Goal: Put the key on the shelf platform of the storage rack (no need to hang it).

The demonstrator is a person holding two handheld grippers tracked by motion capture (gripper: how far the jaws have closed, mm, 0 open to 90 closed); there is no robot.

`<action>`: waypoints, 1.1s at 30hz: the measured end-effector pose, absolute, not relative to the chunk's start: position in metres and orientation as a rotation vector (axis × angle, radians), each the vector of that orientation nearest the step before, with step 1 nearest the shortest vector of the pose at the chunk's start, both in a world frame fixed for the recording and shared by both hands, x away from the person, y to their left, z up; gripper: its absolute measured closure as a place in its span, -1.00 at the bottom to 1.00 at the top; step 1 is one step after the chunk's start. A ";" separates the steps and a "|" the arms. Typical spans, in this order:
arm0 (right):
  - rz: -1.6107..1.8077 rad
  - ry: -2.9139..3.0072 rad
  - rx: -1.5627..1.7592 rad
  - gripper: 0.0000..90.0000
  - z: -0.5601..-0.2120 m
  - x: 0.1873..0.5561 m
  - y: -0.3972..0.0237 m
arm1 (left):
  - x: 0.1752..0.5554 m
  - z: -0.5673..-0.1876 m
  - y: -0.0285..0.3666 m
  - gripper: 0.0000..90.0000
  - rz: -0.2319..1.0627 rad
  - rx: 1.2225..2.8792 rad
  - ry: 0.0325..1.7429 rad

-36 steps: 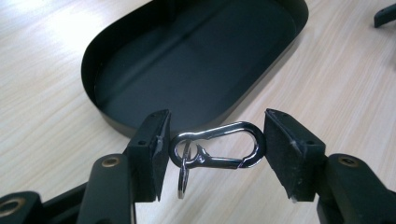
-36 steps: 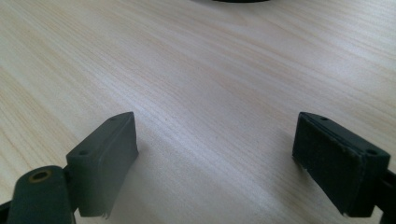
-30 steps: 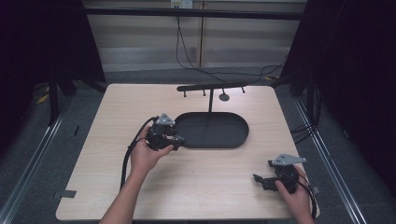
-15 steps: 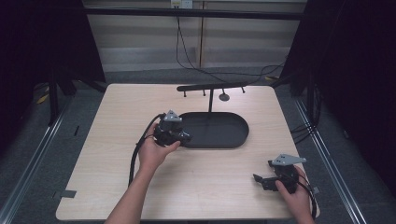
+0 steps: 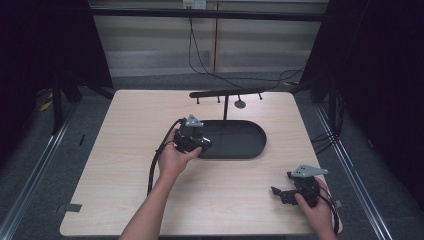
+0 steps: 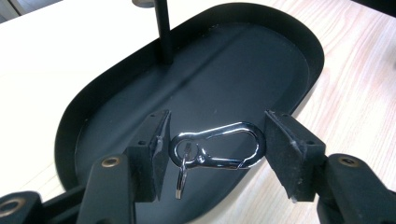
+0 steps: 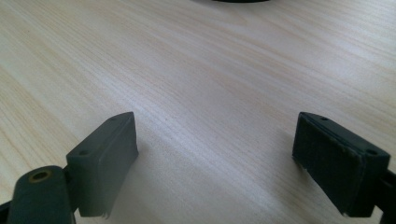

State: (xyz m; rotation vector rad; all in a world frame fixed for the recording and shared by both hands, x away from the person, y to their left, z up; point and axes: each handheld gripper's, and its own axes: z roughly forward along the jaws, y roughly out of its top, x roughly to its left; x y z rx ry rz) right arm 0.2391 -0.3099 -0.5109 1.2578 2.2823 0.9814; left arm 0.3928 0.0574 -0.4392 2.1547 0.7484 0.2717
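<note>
My left gripper (image 5: 201, 144) hangs over the near left end of the black oval tray (image 5: 250, 145), held by a hand. In the left gripper view its jaws (image 6: 215, 147) are shut on a silver carabiner (image 6: 217, 163), gripped end to end, with a small key-like piece dangling from its ring. Below it lies the tray's floor (image 6: 233, 65). My right gripper (image 5: 281, 193) rests at the table's front right in the other hand. Its jaws (image 7: 215, 154) stand open over bare wood with nothing between them.
A thin black post (image 5: 226, 107) rises from the tray's far edge and carries a horizontal bar with small hooks (image 5: 227, 93). A black cable (image 5: 155, 165) trails from the left gripper along the forearm. Light wood table (image 5: 125, 150) spreads around the tray.
The left hand has carried the carabiner to the right and slightly away, from beside the tray to over its left end. The right hand has stayed put.
</note>
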 end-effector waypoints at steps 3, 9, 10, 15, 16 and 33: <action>0.981 2.282 1.257 -0.70 -0.511 0.239 -0.310 | 0.395 -0.440 0.054 -0.05 0.275 2.156 0.754; 0.981 2.282 1.258 -0.70 -0.511 0.239 -0.310 | 0.400 -0.445 0.047 -0.05 0.289 2.147 0.765; 0.981 2.282 1.258 -0.70 -0.511 0.239 -0.310 | 0.400 -0.446 0.046 -0.05 0.284 2.146 0.770; 0.980 2.281 1.258 -0.70 -0.511 0.239 -0.310 | 0.405 -0.451 0.042 -0.05 0.288 2.130 0.786; 0.980 2.281 1.257 -0.70 -0.511 0.239 -0.310 | 0.406 -0.453 0.042 -0.05 0.288 2.130 0.790; 0.981 2.282 1.258 -0.70 -0.511 0.239 -0.310 | 0.418 -0.470 0.034 -0.05 0.312 2.144 0.843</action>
